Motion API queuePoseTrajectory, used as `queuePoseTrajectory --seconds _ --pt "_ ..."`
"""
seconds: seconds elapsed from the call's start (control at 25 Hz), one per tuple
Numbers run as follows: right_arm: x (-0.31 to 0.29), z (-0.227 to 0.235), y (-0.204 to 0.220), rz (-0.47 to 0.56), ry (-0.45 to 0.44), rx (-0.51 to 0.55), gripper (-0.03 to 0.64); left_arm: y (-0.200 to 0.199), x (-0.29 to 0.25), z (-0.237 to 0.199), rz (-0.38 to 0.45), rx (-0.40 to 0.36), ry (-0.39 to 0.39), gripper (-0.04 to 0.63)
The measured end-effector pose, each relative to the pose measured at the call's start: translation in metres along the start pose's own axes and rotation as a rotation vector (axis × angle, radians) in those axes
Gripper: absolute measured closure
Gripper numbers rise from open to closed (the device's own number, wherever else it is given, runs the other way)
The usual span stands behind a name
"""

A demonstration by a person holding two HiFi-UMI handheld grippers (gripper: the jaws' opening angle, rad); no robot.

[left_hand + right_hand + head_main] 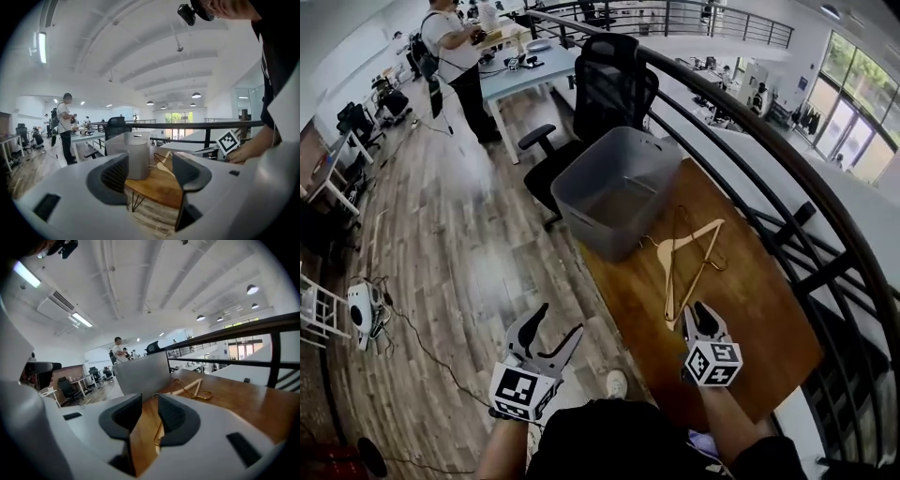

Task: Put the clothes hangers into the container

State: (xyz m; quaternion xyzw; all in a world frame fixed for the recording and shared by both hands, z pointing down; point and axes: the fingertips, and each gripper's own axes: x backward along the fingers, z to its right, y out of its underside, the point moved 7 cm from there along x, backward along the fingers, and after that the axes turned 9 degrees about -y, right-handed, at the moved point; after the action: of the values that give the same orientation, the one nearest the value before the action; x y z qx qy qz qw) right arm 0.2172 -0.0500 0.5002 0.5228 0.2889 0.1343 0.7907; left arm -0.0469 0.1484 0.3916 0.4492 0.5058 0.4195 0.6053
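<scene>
Bright, even daylight. Head view: windows (853, 112) at 2 o'clock wash out, and glare whitens the wood floor (464, 173) at 11 o'clock. All views: strong fisheye bending, dark vignetted corners. Left gripper view: ceiling strip light (39, 47) at 10 o'clock blooms; left gripper (150, 164) foreground is soft.

In the right gripper view, the near end of the hangers (190, 391) ran behind one of the fingers (176, 418) of the right gripper (149, 401) and was hidden there. Contact with that finger could not be determined. The hangers overlapped, so their count was unclear. The wall of the container (143, 376) hid its inside. In the head view, the person's arm (727, 422) covered the near edge of the worktop (759, 319).
</scene>
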Motion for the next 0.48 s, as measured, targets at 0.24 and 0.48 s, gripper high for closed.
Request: queuePoseTrajectory --seconds 0.24,0.48 --pt "-0.010 0.032 0.014 -0.074 0.075 -0.045 0.526 0.004 -0.050 0.013 -0.018 -0.003 0.079 0.298" --pt "-0.021 0.037 0.022 -0.113 0.102 -0.070 0.531 0.001 -0.079 0.014 -0.014 -0.011 0.153 0.298"
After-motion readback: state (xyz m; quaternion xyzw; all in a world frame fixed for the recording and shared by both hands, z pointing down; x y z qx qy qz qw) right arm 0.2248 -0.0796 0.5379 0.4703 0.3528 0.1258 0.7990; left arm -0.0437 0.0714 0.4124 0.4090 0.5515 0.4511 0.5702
